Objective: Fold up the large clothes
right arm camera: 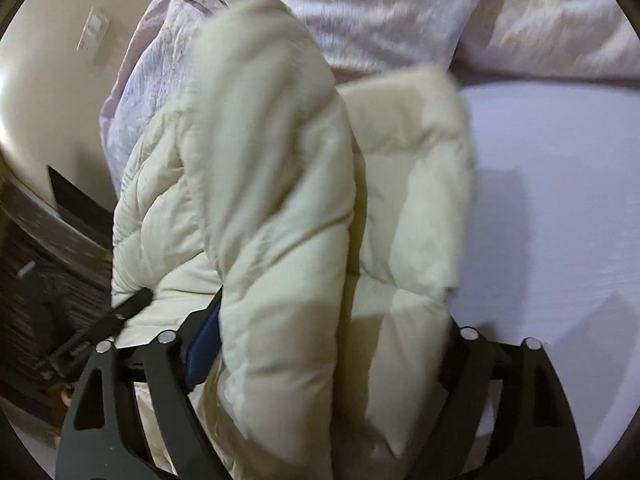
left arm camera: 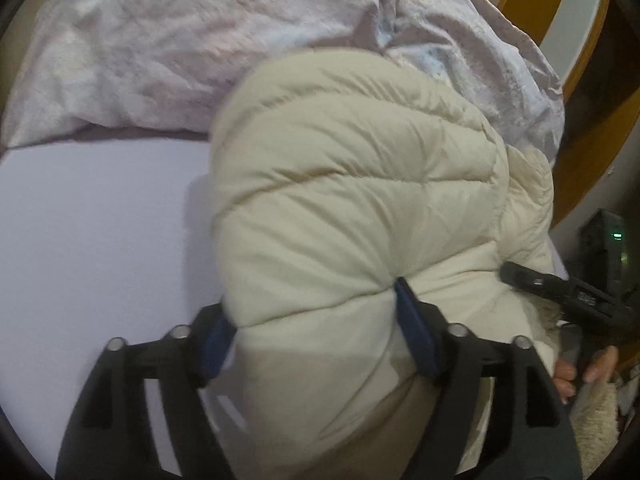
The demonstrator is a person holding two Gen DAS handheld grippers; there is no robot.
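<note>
A cream quilted puffer jacket (left arm camera: 352, 184) lies bunched on a pale lilac bed sheet (left arm camera: 100, 232). My left gripper (left arm camera: 316, 320) is shut on a thick fold of the jacket; its blue pads press the fabric from both sides. In the right wrist view the jacket (right arm camera: 272, 200) is doubled over in a thick bundle, and my right gripper (right arm camera: 332, 344) is shut on that bundle. The right gripper also shows at the right edge of the left wrist view (left arm camera: 568, 292), beside the jacket. The jacket hides both grippers' fingertips.
A crumpled pale lilac duvet (left arm camera: 200, 40) lies along the back of the bed. A wooden frame (left arm camera: 592, 120) and a dark device with a green light (left arm camera: 612, 240) stand to the right. A wall with a switch plate (right arm camera: 94, 32) and dark furniture (right arm camera: 48, 280) are left of the bed.
</note>
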